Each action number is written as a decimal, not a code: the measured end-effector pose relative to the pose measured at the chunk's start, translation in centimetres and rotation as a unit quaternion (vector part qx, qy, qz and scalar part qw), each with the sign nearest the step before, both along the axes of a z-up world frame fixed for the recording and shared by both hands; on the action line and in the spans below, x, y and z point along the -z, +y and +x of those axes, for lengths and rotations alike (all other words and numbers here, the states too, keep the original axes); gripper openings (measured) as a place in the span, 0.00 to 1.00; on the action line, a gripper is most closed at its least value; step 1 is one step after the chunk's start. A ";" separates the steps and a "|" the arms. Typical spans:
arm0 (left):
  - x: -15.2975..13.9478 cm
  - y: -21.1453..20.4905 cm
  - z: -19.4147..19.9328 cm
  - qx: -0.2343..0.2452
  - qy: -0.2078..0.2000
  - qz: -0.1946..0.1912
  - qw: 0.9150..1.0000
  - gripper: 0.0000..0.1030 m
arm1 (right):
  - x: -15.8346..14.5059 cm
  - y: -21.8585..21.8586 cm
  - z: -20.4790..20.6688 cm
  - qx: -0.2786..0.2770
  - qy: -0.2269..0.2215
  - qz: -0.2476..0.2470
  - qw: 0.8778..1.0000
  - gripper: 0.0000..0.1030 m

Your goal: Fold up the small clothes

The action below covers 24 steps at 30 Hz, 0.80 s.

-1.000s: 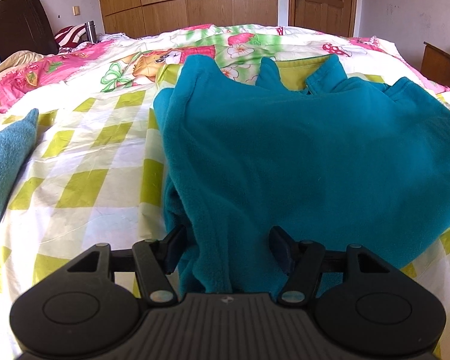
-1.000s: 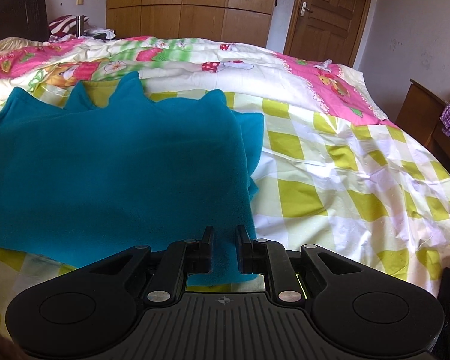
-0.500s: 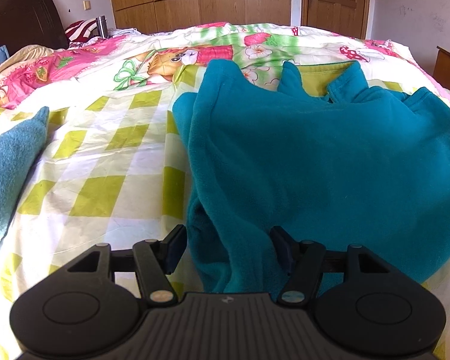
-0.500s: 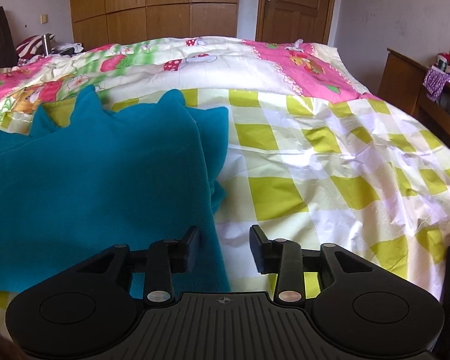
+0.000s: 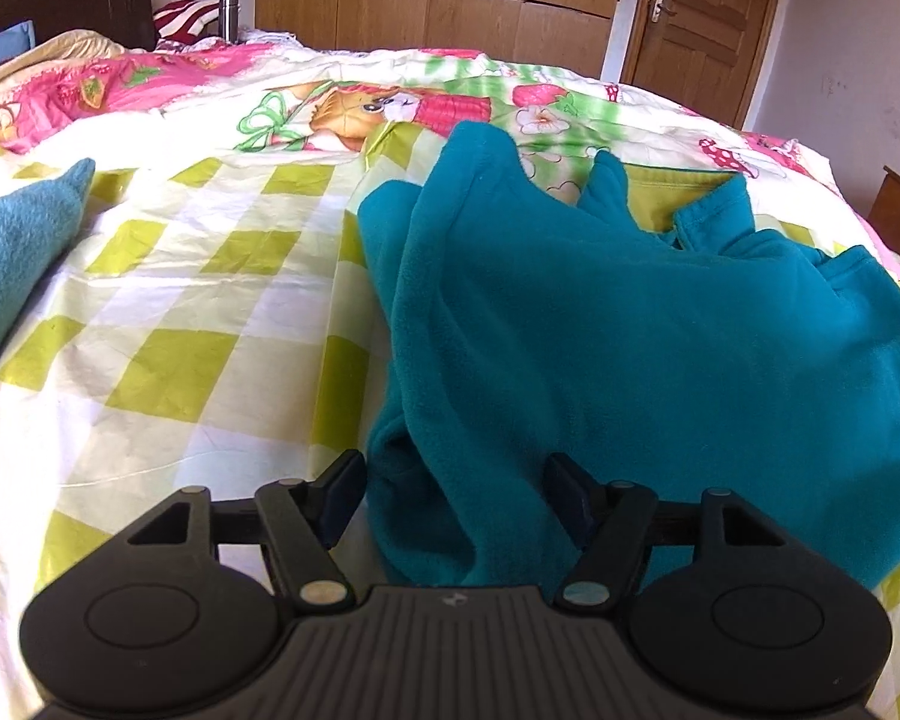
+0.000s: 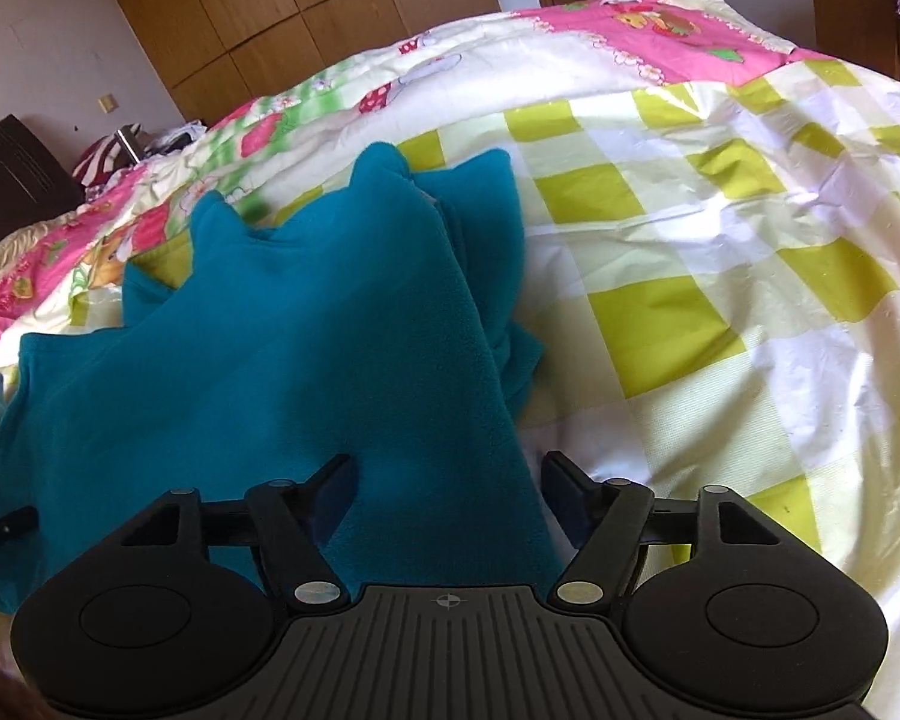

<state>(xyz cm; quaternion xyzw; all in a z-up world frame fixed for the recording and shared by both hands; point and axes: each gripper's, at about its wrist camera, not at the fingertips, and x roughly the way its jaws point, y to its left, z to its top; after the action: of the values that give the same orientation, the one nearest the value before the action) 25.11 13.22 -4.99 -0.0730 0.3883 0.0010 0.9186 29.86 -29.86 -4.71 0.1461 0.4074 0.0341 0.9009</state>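
A teal fleece garment (image 5: 630, 324) lies folded over on the checked bed cover (image 5: 210, 276). My left gripper (image 5: 453, 492) is at the garment's near left corner. A bunched fold lies loosely between its wide jaws, which are opening. The left pad stands just clear of the cloth. In the right wrist view the garment (image 6: 306, 348) fills the left half. My right gripper (image 6: 447, 480) straddles its near right edge, jaws opening wide. The cloth lies flat between the pads, and neither pad presses on it.
A lighter blue cloth (image 5: 12, 252) lies on the bed to the left. The green-and-white checked cover (image 6: 720, 240) spreads to the right of the garment. A wooden wardrobe (image 5: 438, 6) and door (image 5: 696, 18) stand behind the bed, and a nightstand (image 6: 852, 6) at the right.
The right gripper's jaws went from shut on the garment's edge to wide apart, letting it go, and the wrist rolled. The left jaws widened a little as the hand shifted left.
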 end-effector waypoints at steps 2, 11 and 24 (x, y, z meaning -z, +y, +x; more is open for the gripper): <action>0.4 0.1 0.0 0.005 -0.004 0.001 1.000 0.82 | 0.6 0.3 0.5 -0.003 -0.006 -0.003 1.000 0.77; 0.7 -0.2 1.2 0.015 -0.007 0.021 1.000 0.93 | 0.3 0.0 0.9 0.005 -0.035 -0.018 0.999 0.81; -0.1 0.2 -2.5 0.043 0.036 -0.033 0.998 0.45 | 0.7 0.1 -2.2 -0.011 0.014 0.121 0.993 0.20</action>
<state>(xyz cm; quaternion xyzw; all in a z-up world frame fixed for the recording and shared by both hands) 22.66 13.46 -4.90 -0.0864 0.4234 -0.0491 0.9005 27.66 -29.71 -5.36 0.2494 0.4148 0.0911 0.8703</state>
